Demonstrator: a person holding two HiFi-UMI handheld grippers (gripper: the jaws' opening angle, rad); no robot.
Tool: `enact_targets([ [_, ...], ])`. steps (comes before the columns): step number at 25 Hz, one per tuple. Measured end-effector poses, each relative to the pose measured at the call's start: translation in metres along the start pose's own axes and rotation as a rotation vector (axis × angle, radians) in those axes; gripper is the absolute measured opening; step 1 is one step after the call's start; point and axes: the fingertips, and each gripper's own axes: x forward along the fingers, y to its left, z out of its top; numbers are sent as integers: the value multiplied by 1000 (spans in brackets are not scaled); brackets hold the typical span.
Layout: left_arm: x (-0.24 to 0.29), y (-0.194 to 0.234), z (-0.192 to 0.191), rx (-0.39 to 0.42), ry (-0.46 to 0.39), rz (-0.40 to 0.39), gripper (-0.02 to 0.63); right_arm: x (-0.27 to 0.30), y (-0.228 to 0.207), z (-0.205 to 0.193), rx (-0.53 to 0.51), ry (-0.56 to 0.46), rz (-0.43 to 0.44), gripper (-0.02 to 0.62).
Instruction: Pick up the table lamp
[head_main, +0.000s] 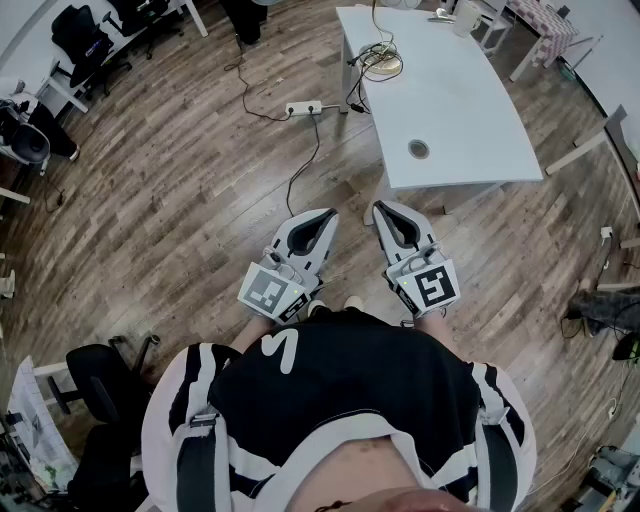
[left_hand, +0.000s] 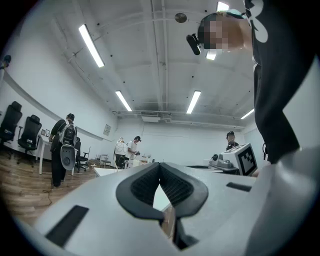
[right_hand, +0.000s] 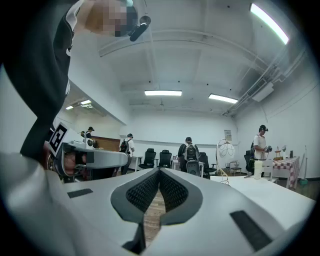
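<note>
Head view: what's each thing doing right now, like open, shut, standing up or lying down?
Left gripper: jaws shut, empty, held close to the person's body.
Right gripper: jaws shut, empty, held close to the person's body.
Lamp: upright at the far end of the table, not picked up.
Power strip: lying on the floor, with cords running from it.
</note>
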Motion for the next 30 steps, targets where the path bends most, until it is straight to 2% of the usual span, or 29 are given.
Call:
enact_targets([
  [18,11,-11,1,21,-3,-5,5,-7,-8,-4,-3,7,11,18],
  [30,34,-24,-5,18,-10,12,5,-24,-40,-14,25,9,-11,20],
])
